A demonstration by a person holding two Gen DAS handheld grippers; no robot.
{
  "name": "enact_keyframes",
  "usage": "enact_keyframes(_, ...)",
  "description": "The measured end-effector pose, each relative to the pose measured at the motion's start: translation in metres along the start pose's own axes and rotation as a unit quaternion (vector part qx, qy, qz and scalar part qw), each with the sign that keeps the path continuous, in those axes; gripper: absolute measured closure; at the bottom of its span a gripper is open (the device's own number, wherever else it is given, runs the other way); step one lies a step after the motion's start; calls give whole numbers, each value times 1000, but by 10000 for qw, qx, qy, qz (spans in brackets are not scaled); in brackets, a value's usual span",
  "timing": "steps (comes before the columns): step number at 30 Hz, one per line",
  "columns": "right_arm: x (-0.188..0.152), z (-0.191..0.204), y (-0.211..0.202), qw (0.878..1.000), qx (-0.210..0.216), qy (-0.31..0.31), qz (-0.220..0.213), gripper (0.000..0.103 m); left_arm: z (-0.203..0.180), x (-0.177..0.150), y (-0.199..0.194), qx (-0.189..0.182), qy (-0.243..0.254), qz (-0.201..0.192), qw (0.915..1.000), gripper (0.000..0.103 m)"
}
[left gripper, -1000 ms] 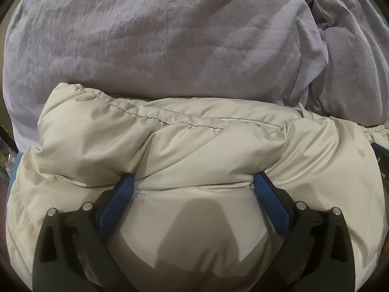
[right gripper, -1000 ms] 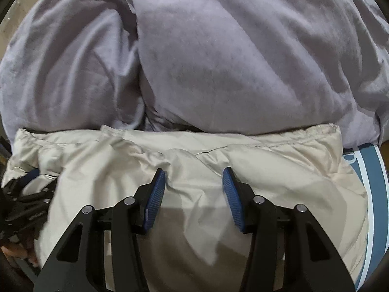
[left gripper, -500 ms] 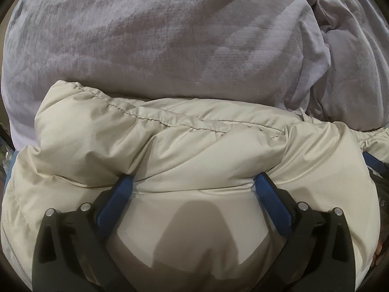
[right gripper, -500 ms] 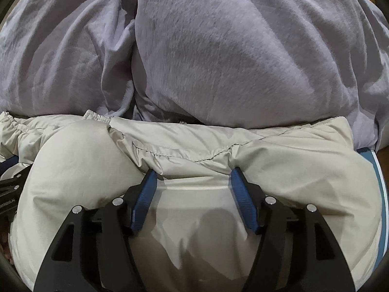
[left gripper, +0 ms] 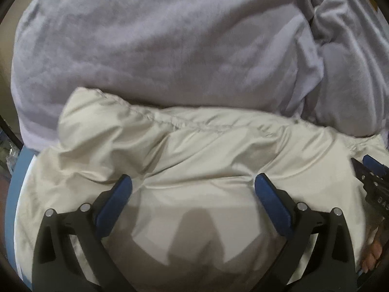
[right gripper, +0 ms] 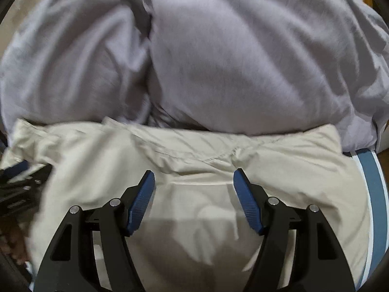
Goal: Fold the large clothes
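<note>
A cream padded jacket point(left gripper: 194, 146) lies bunched on the bed and fills the lower half of both views. My left gripper point(left gripper: 193, 177) stands wide open, its blue pads resting down on the puffy fabric, which bulges up between them without being pinched. My right gripper point(right gripper: 194, 171) is further along the same jacket point(right gripper: 291, 170). Its jaws are opening, with a flat stretch of fabric lying between the pads and free of them. A stitched seam point(right gripper: 218, 157) runs just beyond its fingertips.
A crumpled lilac-grey duvet point(left gripper: 170, 48) point(right gripper: 243, 60) is heaped right behind the jacket. A blue and white striped sheet point(right gripper: 374, 194) shows at the bed's right side and also at the left point(left gripper: 14, 194). A person's fingers point(left gripper: 372, 255) show at the left view's right edge.
The right gripper's jaws have spread wider and let go of the fold they were pinching, and the view has shifted slightly over the jacket. The left gripper has stayed open and nearly still.
</note>
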State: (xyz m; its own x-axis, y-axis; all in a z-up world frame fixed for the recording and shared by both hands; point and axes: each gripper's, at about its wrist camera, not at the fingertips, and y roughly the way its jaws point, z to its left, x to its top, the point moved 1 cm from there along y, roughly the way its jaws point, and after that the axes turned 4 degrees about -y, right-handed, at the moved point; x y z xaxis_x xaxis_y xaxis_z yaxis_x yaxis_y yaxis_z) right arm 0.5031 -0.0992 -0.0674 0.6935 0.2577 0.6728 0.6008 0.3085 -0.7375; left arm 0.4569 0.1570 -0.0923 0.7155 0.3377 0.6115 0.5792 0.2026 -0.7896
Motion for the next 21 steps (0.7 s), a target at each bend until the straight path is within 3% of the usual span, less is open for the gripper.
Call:
enact_keyframes(5, 5, 19, -17, 9988, 450, 147, -117, 34, -13, 9, -14, -320, -70, -171, 9993, 3)
enact_keyframes(8, 5, 35, -13, 9987, 496, 45, -107, 33, -23, 11, -12, -431, -48, -173, 9989, 3)
enact_keyframes(13, -2, 46, 11, 9994, 323, -86, 131, 31, -31, 5, 10, -235, 52, 2, 9997, 3)
enact_keyframes(21, -4, 43, 35, 9994, 301, 28, 150, 26, -26, 4, 38, -178, -93, 140, 9997, 2)
